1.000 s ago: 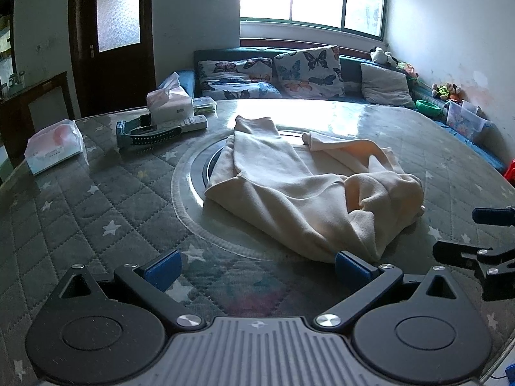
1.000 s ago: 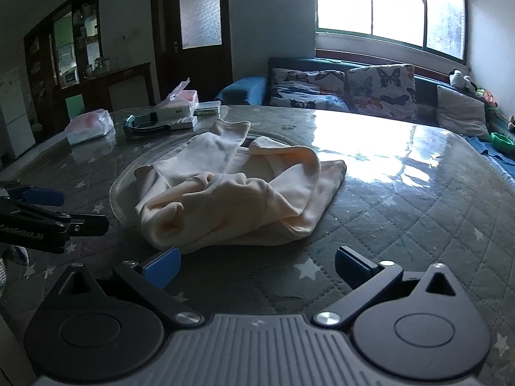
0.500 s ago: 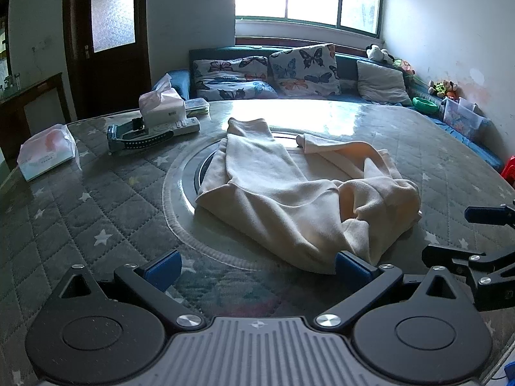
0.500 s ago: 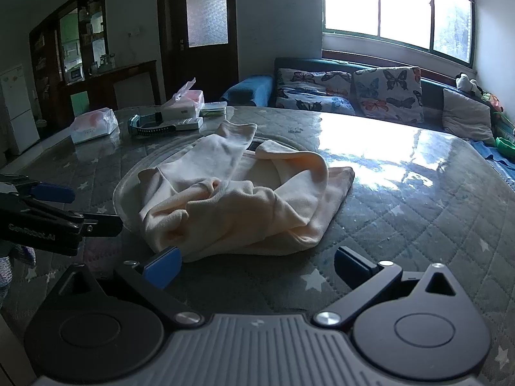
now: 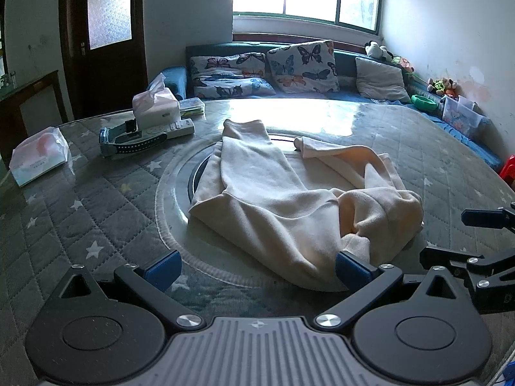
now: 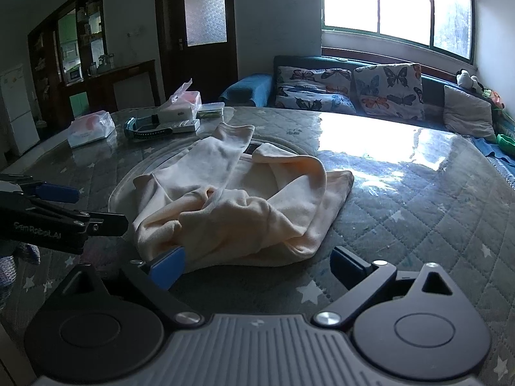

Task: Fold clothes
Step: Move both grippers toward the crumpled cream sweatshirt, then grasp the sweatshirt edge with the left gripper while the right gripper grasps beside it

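Observation:
A cream garment (image 5: 289, 199) lies crumpled on the round glass turntable (image 5: 167, 199) in the middle of the quilted table; it also shows in the right wrist view (image 6: 238, 199). My left gripper (image 5: 257, 265) is open and empty, just short of the garment's near edge, its right fingertip at the cloth's hem. My right gripper (image 6: 257, 262) is open and empty, close to the garment's near edge, its left pad touching or just in front of the cloth. Each gripper shows in the other's view, the right one (image 5: 476, 238) and the left one (image 6: 64, 206).
At the table's far left stand a tissue box (image 5: 154, 106), a remote and a blue-strapped device (image 5: 132, 140), and a soft tissue pack (image 5: 38, 156). A sofa with butterfly cushions (image 5: 299, 67) runs behind the table. Toys and a bin (image 5: 460, 115) sit at the right wall.
Both grippers have moved forward and slightly lower toward the garment's near edge. The garment itself has not moved. Both stay open.

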A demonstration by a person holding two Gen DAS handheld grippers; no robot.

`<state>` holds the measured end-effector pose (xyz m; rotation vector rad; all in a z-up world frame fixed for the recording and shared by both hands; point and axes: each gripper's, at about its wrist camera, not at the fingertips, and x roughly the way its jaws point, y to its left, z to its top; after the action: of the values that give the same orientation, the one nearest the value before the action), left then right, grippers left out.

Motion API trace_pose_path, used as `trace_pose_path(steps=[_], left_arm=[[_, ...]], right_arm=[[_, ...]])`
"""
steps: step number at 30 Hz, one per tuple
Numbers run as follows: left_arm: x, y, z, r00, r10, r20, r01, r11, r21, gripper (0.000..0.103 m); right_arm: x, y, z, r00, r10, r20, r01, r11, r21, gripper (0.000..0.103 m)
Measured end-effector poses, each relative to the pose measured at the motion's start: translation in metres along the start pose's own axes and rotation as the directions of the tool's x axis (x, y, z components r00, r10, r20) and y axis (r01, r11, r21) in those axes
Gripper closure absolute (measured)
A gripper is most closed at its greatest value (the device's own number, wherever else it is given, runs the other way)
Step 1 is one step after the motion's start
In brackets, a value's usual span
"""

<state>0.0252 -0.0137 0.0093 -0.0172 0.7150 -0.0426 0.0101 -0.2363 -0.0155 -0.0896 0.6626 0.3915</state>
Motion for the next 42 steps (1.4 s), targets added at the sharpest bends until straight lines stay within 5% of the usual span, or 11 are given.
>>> trace_pose_path(steps=[28,42], left_arm=[[0.027,0.008,0.037,1.0,-0.029,-0.007,0.029,1.0,-0.006,0.001],[0.07,-0.016,0.07,0.996,-0.073,-0.056,0.076,0.995,0.068,0.031]], right_arm=[[0.031,-0.019,0.036,1.0,0.012,-0.016,-0.012,1.0,-0.001,0.021],[0.069,-0.043,0.063,0.999,-0.003,-0.05,0.003,1.0,-0.004,0.04]])
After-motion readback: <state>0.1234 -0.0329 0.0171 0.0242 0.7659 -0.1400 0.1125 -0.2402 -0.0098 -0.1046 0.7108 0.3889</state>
